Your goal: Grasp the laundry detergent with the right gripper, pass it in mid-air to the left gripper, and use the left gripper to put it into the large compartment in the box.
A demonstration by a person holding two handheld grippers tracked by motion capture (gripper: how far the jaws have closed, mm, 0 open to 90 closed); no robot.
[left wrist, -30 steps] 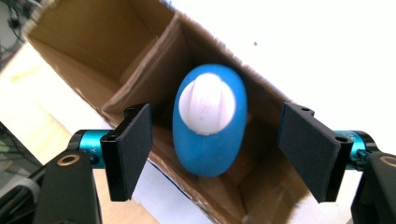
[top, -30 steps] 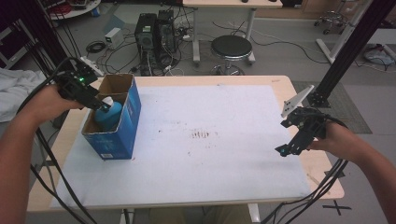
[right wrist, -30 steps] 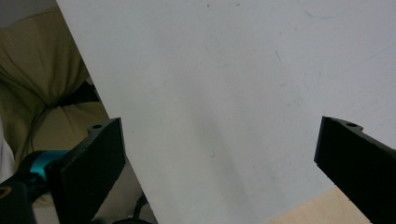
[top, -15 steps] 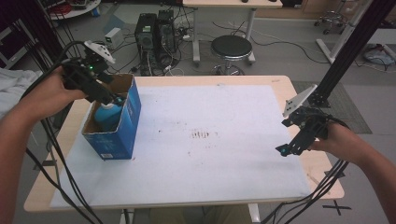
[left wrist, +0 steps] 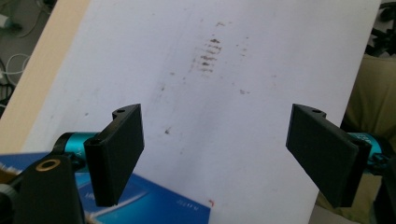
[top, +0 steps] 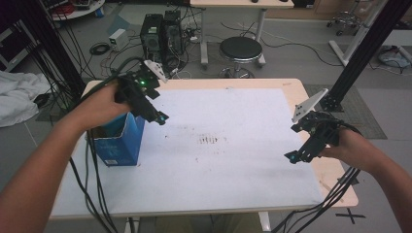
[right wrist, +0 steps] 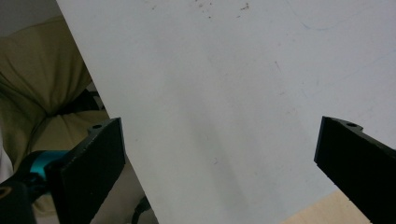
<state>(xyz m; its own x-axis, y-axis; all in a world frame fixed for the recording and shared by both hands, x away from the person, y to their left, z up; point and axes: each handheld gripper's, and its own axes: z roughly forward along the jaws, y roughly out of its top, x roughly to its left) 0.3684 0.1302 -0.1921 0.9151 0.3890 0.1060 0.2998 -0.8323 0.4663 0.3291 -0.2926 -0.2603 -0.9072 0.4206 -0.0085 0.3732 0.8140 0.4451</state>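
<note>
Left gripper point(top: 159, 118) now clear of the blue box point(top: 119, 141), jaws apart and empty, pointed out over the white sheet point(top: 233, 160); a second ago dipped inside the box beside a pale blue item, jaws just opened since. Likely a drop-off completed, that item left inside. Box upright at the table's point(top: 335, 182) left edge, contents hidden behind hand and wall. Right gripper point(top: 293, 158) unmoved at the right, jaws wide, nothing between.
</note>
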